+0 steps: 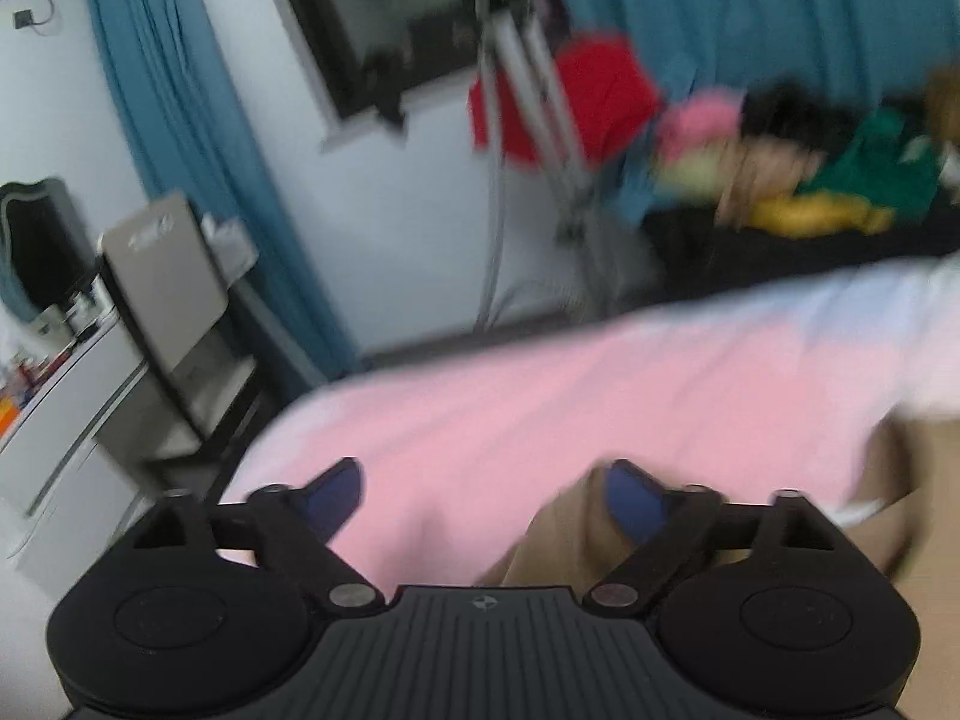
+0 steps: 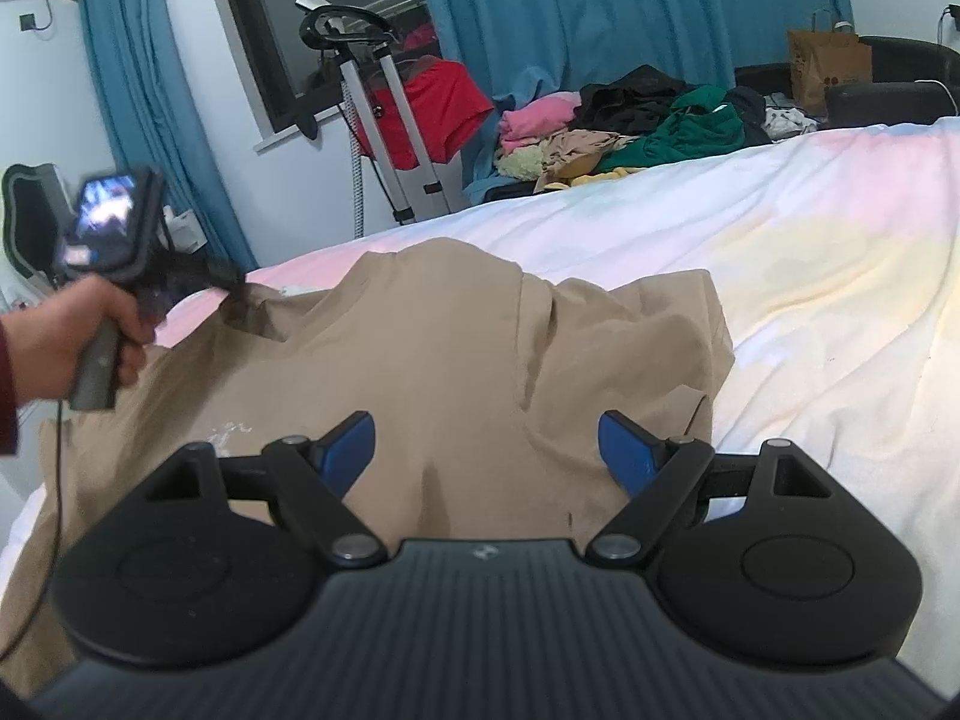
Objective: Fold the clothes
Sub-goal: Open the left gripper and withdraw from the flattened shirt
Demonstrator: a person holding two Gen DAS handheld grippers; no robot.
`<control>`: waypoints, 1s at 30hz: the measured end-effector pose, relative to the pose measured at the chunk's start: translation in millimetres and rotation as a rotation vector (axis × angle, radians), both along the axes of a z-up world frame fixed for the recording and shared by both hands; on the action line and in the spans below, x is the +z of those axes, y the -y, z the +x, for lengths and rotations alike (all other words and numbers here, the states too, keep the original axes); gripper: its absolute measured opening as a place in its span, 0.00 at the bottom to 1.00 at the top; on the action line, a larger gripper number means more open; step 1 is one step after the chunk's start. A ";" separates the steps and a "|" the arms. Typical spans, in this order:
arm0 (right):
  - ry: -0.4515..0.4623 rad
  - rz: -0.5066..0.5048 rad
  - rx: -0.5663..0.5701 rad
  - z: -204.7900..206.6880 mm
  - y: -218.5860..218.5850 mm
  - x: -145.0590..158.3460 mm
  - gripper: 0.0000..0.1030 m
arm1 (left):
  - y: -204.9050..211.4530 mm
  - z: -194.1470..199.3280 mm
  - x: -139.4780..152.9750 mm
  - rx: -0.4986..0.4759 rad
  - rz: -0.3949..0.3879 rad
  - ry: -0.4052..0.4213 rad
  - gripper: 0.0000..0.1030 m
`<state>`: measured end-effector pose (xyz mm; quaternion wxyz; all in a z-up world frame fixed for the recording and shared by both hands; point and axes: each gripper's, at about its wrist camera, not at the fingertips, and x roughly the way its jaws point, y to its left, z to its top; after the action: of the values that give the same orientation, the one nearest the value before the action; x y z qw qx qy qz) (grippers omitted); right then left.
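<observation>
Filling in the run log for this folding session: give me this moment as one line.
task: fold clothes | garment: tan shirt rumpled on bed | left gripper: open, at shirt edge | right gripper: open above shirt

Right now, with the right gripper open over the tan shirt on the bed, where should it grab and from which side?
Probably the raised corner at the tan shirt's far right, coming in from the right over the bare bedsheet. The cloth bunches up there into a ridge with a free edge, easier to pinch than the flat middle under the right gripper. The left gripper is at the opposite corner.
</observation>
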<state>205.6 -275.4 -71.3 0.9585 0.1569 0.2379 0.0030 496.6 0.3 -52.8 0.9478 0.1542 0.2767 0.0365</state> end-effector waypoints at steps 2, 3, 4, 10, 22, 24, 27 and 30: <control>0.011 -0.006 0.001 -2.9 -0.2 2.2 0.80 | -0.3 -21.1 19.4 -0.037 -0.047 0.055 0.99; 0.016 -0.009 0.002 -4.3 -0.3 3.3 0.80 | -0.9 -34.1 30.1 -0.046 -0.068 0.076 0.99; 0.022 -0.012 0.002 -5.7 -0.4 4.4 0.80 | -0.9 -49.0 40.6 -0.046 -0.089 0.098 0.99; 0.061 0.007 0.022 -15.9 8.1 12.7 0.80 | -3.2 -204.9 62.3 -0.075 -0.233 0.197 0.99; 0.093 -0.007 0.021 -68.5 23.4 41.7 0.75 | -25.5 -399.1 2.9 0.040 -0.422 0.139 0.99; 0.072 0.058 -0.013 -70.2 33.1 42.0 0.73 | -34.1 -406.0 6.2 0.046 -0.471 0.113 0.99; 0.032 0.180 -0.069 -68.3 53.2 34.8 0.61 | -46.2 -415.2 3.7 0.063 -0.511 0.105 0.99; -0.042 0.377 -0.146 -60.3 80.6 10.1 0.40 | -51.4 -414.4 -4.8 0.090 -0.536 0.084 0.99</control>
<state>145.3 -355.9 -61.2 0.9047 0.3505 0.2410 -0.0254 82.2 51.7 -57.6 0.9628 -0.1162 0.2436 0.0104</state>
